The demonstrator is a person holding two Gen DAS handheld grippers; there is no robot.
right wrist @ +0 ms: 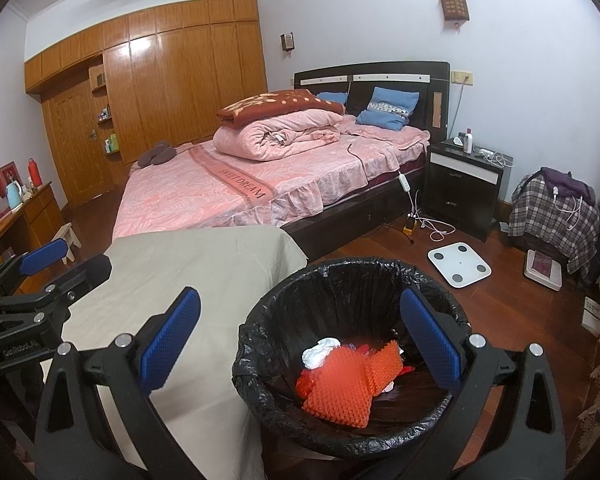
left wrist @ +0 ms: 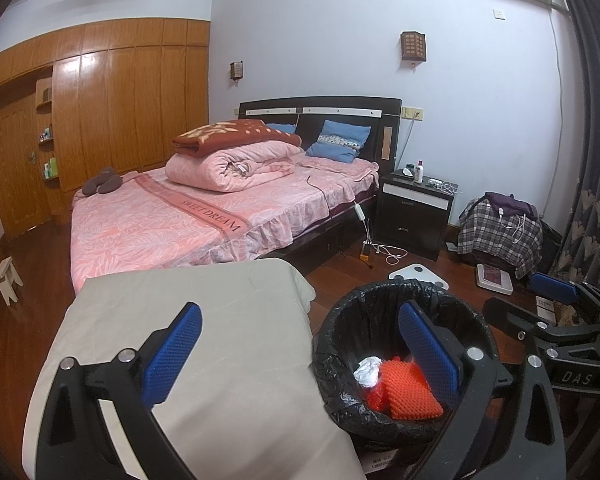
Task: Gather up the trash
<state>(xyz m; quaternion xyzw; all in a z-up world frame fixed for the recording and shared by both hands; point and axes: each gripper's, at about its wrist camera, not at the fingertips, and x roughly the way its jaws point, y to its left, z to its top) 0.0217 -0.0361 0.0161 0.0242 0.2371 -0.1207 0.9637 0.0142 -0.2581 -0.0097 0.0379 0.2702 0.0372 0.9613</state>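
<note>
A bin with a black liner [left wrist: 404,364] [right wrist: 352,356] stands on the wooden floor beside a low surface under a beige cloth [left wrist: 204,340] [right wrist: 188,280]. Inside lie orange bumpy foam pieces [left wrist: 408,392] [right wrist: 340,392], a crumpled white tissue [left wrist: 368,370] [right wrist: 320,352] and red scraps. My left gripper [left wrist: 300,352] is open and empty, held over the cloth and the bin's left rim. My right gripper [right wrist: 300,340] is open and empty above the bin. Each gripper shows at the edge of the other's view.
A bed with pink bedding [right wrist: 260,176] stands behind. A dark nightstand [right wrist: 464,196], a white scale [right wrist: 460,264], cables on the floor, a chair with plaid cloth [right wrist: 552,208], a small stool [left wrist: 8,280] and a wooden wardrobe [left wrist: 112,108] surround it.
</note>
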